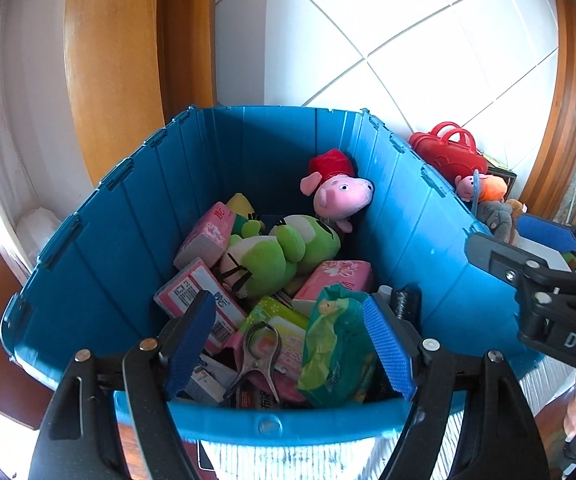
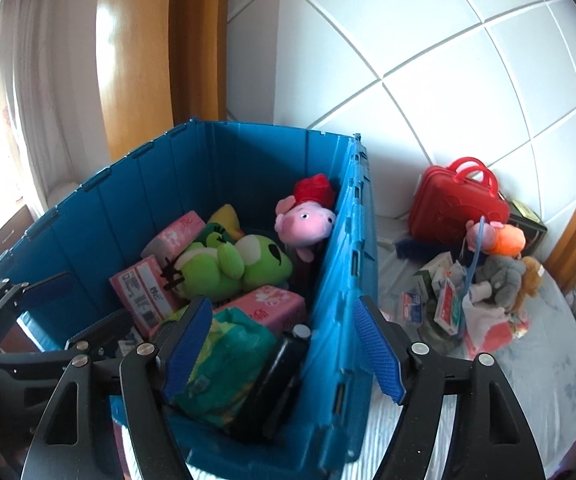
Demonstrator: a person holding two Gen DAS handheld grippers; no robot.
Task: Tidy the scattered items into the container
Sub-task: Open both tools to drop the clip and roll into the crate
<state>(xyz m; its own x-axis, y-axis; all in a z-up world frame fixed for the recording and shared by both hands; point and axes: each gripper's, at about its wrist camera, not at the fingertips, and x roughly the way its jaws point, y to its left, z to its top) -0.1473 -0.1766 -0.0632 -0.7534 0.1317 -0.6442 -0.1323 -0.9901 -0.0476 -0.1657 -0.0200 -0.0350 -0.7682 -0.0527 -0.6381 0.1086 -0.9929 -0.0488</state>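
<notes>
The blue container [image 1: 128,240] stands in front of both grippers, well filled. Inside lie a green frog plush [image 1: 272,256], a pink pig plush [image 1: 340,196], pink tissue packs [image 1: 332,280], a green packet [image 1: 336,344], a metal clip [image 1: 260,356] and a black bottle [image 2: 280,380]. My left gripper [image 1: 290,344] hovers open over the near rim with nothing between its pads. My right gripper [image 2: 282,348] is open and empty too, above the container's right wall [image 2: 336,280]. Scattered items remain right of the container: a red toy case [image 2: 456,208], a small pig plush [image 2: 500,236], a grey plush [image 2: 504,280] and small boxes [image 2: 448,300].
The container and the loose items rest on a pale bed sheet [image 2: 528,380]. A white tiled wall [image 2: 428,60] rises behind, with a wooden frame [image 2: 136,60] and a curtain [image 2: 28,100] at the left. In the left wrist view the right gripper [image 1: 528,252] shows at the right edge.
</notes>
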